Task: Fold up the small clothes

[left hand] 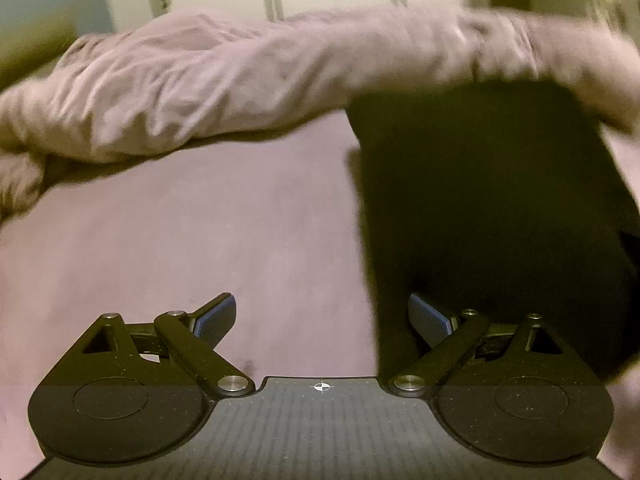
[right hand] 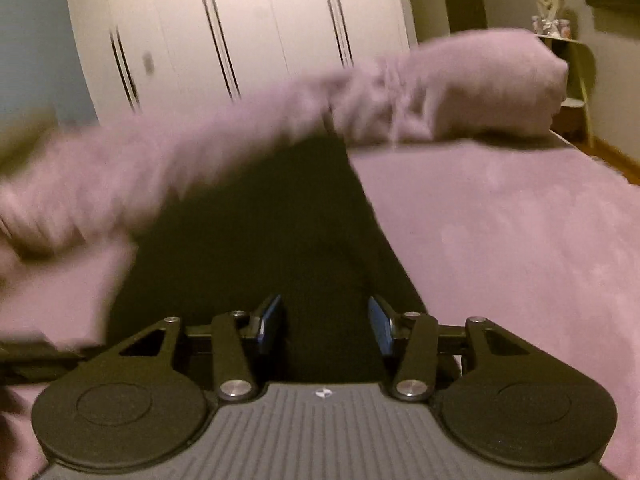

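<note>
A black garment [left hand: 480, 220] lies spread flat on the pink bed sheet [left hand: 220, 240], on the right in the left wrist view. My left gripper [left hand: 322, 316] is open wide over bare sheet, and its right finger [left hand: 428, 318] is at the garment's left edge with nothing between the pads. In the right wrist view the same black garment [right hand: 260, 220] stretches away from my right gripper [right hand: 326, 320]. Its blue pads stand apart above the dark cloth and I see no cloth pinched between them. The garment's far end runs under the bunched bedding.
A crumpled pink duvet [left hand: 180, 92] is piled across the far side of the bed. A pink pillow [right hand: 480, 92] sits at the back right. White wardrobe doors [right hand: 240, 40] stand behind the bed, and a small shelf [right hand: 568, 80] is at the far right.
</note>
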